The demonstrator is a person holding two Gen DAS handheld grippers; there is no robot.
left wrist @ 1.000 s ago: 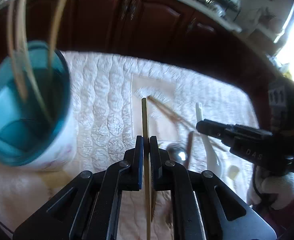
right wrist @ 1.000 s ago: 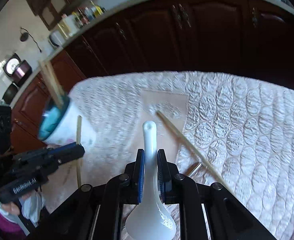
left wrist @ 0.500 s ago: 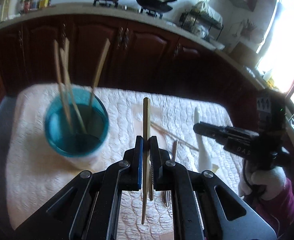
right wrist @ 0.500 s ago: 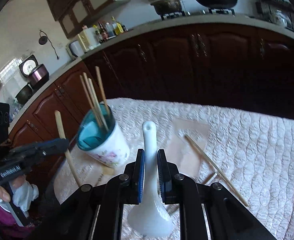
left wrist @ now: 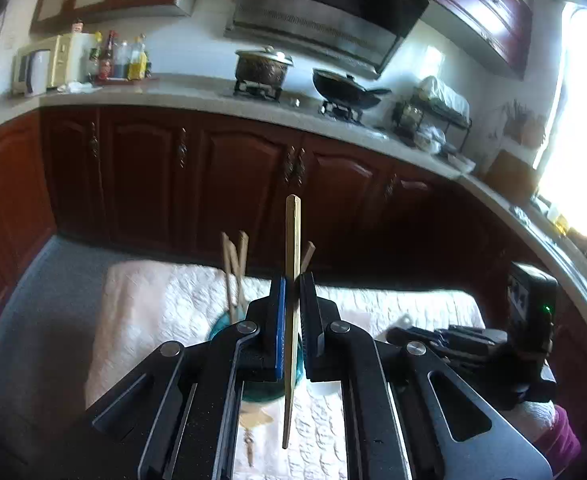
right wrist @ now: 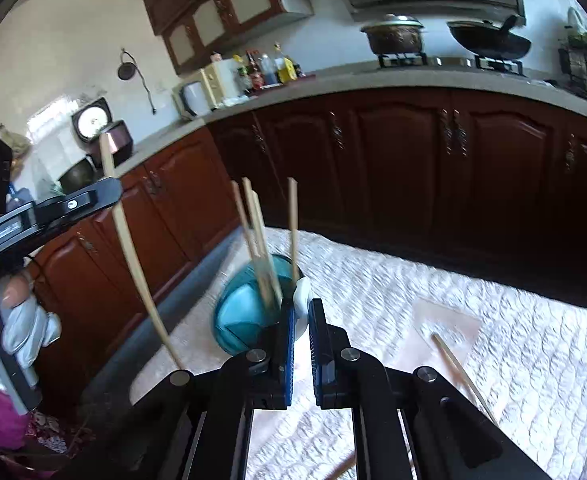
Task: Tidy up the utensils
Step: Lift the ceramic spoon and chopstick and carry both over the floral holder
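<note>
My left gripper (left wrist: 292,280) is shut on a wooden chopstick (left wrist: 292,240), held upright above the blue-lined cup (left wrist: 267,390), which sits mostly hidden behind the fingers. Three chopsticks (left wrist: 233,264) stand in the cup. In the right wrist view the left gripper (right wrist: 109,192) holds that chopstick (right wrist: 133,264) left of the cup (right wrist: 245,312). My right gripper (right wrist: 301,308) is shut on a white ceramic spoon (right wrist: 302,294), only its handle tip showing between the jaws, right by the cup's rim. The right gripper (left wrist: 397,334) also shows in the left wrist view.
A white quilted cloth (right wrist: 493,344) covers the table. A loose chopstick (right wrist: 459,372) lies on a beige napkin (right wrist: 447,322) at the right. Dark wooden cabinets (right wrist: 413,168) stand behind, with pots on the counter.
Both grippers have lifted and tilted upward. The left chopstick now stands over the cup. The right gripper has carried the spoon left to the cup's rim.
</note>
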